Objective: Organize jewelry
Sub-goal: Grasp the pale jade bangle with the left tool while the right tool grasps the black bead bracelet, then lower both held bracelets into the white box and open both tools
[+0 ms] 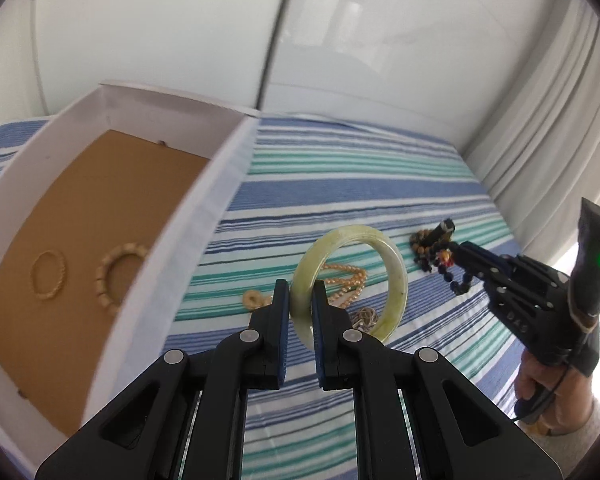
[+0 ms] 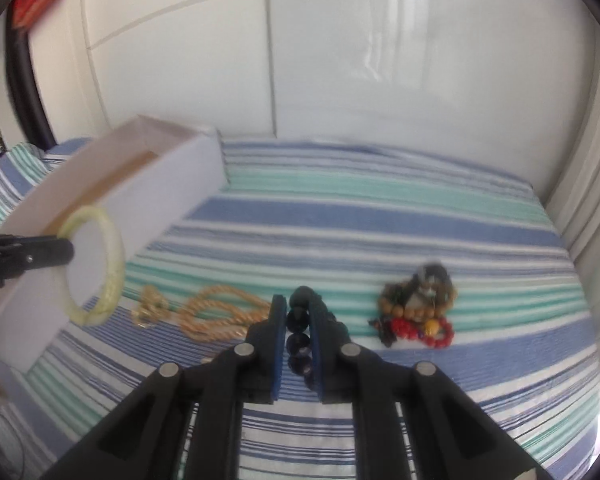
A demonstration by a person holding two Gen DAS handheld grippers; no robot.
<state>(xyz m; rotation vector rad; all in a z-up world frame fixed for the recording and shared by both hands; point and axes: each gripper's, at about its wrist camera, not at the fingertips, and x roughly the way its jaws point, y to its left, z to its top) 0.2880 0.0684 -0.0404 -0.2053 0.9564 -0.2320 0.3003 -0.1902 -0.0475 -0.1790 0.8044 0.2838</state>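
Jade-green bangle (image 1: pixel 350 280) pinched by its rim between the narrow-set jaws of the left gripper (image 1: pixel 301 312), ring standing upright and clear of the bedsheet; right wrist view shows it hanging just in front of the white box's near wall (image 2: pixel 172 184), not yet over the opening. Right gripper (image 2: pixel 298 320) jaws closed on a dark bead bracelet (image 2: pixel 299 340), beads stacked in the slot between the pads, one end poking out past the tips; left wrist view shows the strand dangling from it above the sheet. Box has a brown cardboard floor (image 1: pixel 80 220) with two pale beaded rings already lying inside: a thin one (image 1: pixel 49 275) and a chunkier one (image 1: pixel 118 276), side by side, apart. Left on the striped sheet (image 2: pixel 380 216): a gold bead necklace (image 2: pixel 220 314) in a loose heap, a small gold chain clump (image 2: pixel 150 306) just beside it, a small pale ring piece (image 1: pixel 252 299), and a mixed pile of brown, red and dark bead bracelets (image 2: pixel 418 306) off to the right, well apart from the box. Judgement: task roughly a third done, two items boxed, two in hand mid-transfer, about four still to collect. Next likely step is dropping the bangle into the box, then the dark beads.
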